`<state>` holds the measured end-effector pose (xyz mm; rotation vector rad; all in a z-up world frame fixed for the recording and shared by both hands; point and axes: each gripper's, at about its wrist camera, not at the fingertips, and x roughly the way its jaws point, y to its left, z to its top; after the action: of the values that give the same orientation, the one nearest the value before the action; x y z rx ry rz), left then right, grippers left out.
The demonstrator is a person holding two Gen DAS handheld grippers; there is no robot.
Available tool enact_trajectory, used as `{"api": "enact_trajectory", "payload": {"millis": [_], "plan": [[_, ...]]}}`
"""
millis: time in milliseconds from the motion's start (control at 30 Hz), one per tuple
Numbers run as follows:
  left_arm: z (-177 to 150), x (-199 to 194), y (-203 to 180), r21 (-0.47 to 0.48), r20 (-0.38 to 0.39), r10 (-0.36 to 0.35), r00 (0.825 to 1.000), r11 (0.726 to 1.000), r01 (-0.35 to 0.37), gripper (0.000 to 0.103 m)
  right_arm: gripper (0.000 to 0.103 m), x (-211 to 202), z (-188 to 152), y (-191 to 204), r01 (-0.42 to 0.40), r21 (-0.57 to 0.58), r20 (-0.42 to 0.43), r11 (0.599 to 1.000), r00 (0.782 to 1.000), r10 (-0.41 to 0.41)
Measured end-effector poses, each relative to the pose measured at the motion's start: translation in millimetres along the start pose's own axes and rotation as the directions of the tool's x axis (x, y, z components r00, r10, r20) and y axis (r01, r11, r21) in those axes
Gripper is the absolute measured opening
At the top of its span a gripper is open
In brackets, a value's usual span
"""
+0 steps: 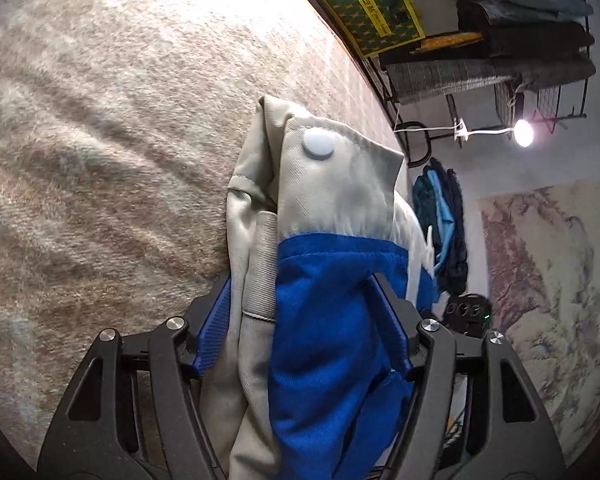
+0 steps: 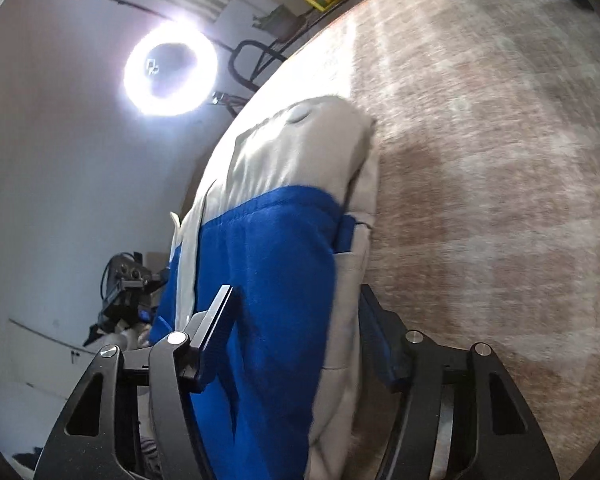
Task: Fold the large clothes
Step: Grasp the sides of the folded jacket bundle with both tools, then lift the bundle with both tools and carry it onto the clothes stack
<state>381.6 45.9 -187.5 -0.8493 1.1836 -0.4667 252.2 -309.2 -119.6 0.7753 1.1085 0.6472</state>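
A large grey and blue garment (image 1: 332,200) with a white snap button (image 1: 319,142) lies bunched along the beige woolly surface (image 1: 100,160). My left gripper (image 1: 300,308) is shut on the bundle, with grey cloth against one blue pad and blue cloth pressed by the other. In the right wrist view the same garment (image 2: 284,240) fills the gap of my right gripper (image 2: 296,308), which is shut on it. Its grey end with a button (image 2: 300,114) points away over the surface (image 2: 500,160). The cloth hides the fingertips' inner faces.
Past the surface's edge stands a wire rack of folded clothes (image 1: 520,40), with a yellow-green patterned box (image 1: 370,8) and a small lamp (image 1: 523,133). Blue clothes (image 1: 440,216) hang on the wall. A ring light (image 2: 171,68) glares and a dark device (image 2: 128,292) sits beside the garment.
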Motion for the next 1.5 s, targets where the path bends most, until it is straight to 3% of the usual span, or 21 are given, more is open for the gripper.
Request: {"api": "enact_trajectory", "payload": {"millis": [67,200,433,767,900,1033,1300,1500], "plan": [[-3,2,-8,0.031,0.006,0.043,0.999,0.999,-0.043,0.058,0.058,-1,0,2,0.015,-0.009,-0.004,1.000,1.000,-0.015],[-9,4,-23,0.084,0.029,0.107,0.994,0.990,-0.109,0.048,0.044,3,6,-9,0.076,-0.037,-0.009,0.996,0.997,-0.076],[-26,-3,-69,0.275,0.133,0.202,0.970,0.933,-0.232,0.032,0.031,-18,7,8,0.189,-0.170,0.034,0.967,0.982,-0.186],[-47,-16,-102,0.341,0.171,0.171,0.970,0.914,-0.221,0.026,0.025,-57,8,39,0.306,-0.339,0.117,0.890,0.952,-0.282],[-63,-18,-123,0.402,0.174,0.154,0.973,0.890,-0.213,0.025,0.025,-70,11,45,0.359,-0.383,0.157,0.851,0.933,-0.323],[-80,-11,-144,0.446,0.158,0.141,0.977,0.873,-0.198,0.025,0.024,-82,12,46,0.427,-0.387,0.198,0.817,0.904,-0.379],[-109,2,-187,0.525,0.147,0.094,0.985,0.836,-0.159,0.025,0.024,-127,0,58,0.563,-0.408,0.326,0.719,0.825,-0.461],[-122,21,-219,0.558,0.123,0.067,0.990,0.820,-0.125,0.025,0.024,-163,3,53,0.594,-0.385,0.394,0.706,0.798,-0.457]]}}
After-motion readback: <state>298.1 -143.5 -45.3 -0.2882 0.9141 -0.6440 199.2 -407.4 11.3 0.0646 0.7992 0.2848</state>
